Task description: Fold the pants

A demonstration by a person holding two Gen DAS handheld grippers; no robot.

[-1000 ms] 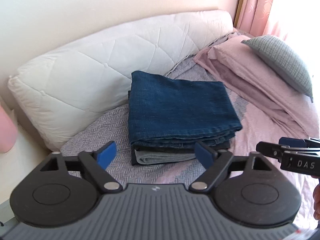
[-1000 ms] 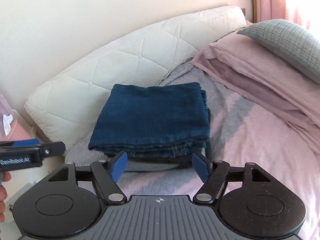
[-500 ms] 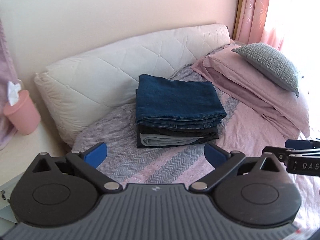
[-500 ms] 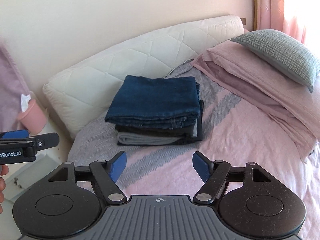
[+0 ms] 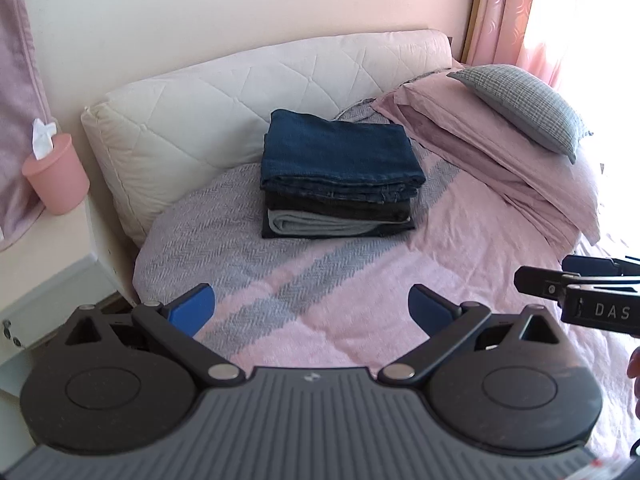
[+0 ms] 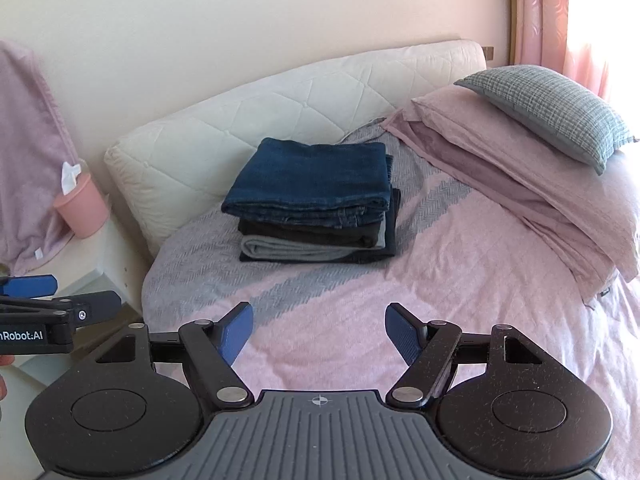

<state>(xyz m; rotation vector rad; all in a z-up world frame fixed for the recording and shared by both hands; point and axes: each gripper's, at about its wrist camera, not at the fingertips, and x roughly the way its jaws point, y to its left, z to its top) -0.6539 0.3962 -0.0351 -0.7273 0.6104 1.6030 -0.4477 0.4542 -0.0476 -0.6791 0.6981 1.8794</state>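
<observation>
Bed [image 5: 360, 300], pink-and-grey cover: folded pants [image 5: 340, 152] atop a stack by the headboard.
My left gripper [image 5: 312, 312] and right gripper [image 6: 319, 330]: jaws released, empty; pillow [image 5: 520, 108], tissue cup [image 5: 56, 176] alongside.

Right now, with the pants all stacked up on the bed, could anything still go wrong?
Maybe a few things. The stack is not square: the jeans on top overhang the layers below, so a bump on the soft bed might tip it. The left gripper and right gripper are open and empty, close side by side, so they could knock each other. The pink cup stands near the shelf edge, where a swing might hit it.
</observation>
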